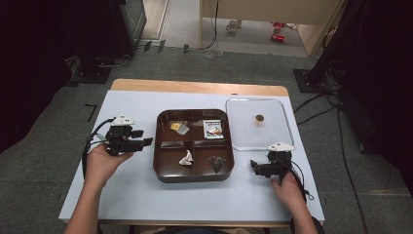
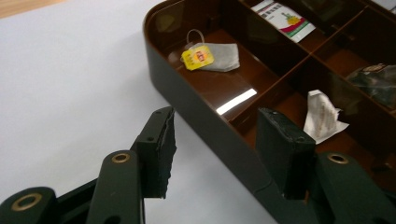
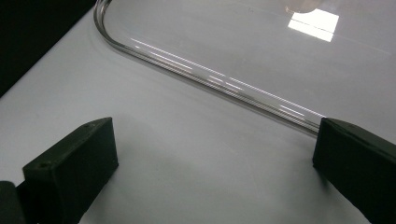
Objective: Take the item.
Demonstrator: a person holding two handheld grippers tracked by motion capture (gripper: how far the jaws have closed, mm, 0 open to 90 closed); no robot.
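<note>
A dark brown tray [image 1: 160,168] with several compartments sits mid-table. Its far-left cell holds a tea bag [image 2: 219,56] with a yellow tag, its far-right cell a white printed sachet [image 1: 213,129]. The near-left cell has a crumpled white wrapper [image 2: 322,116], the near-right one a dark packet [image 1: 216,163]. My left gripper [image 1: 146,142] hovers at the tray's left side, open, one jaw over the table and the other over the tray, the tray wall [image 2: 201,116] running below the gap. My right gripper [image 1: 253,165] rests open on the table right of the tray, nothing between its jaws.
A clear plastic lid [image 1: 234,126] with a small brown knob [image 1: 259,117] lies flat to the right of the tray; its rounded rim [image 3: 210,79] runs just ahead of my right gripper [image 3: 210,154]. The white table top [image 1: 126,190] ends in a wooden strip at the back.
</note>
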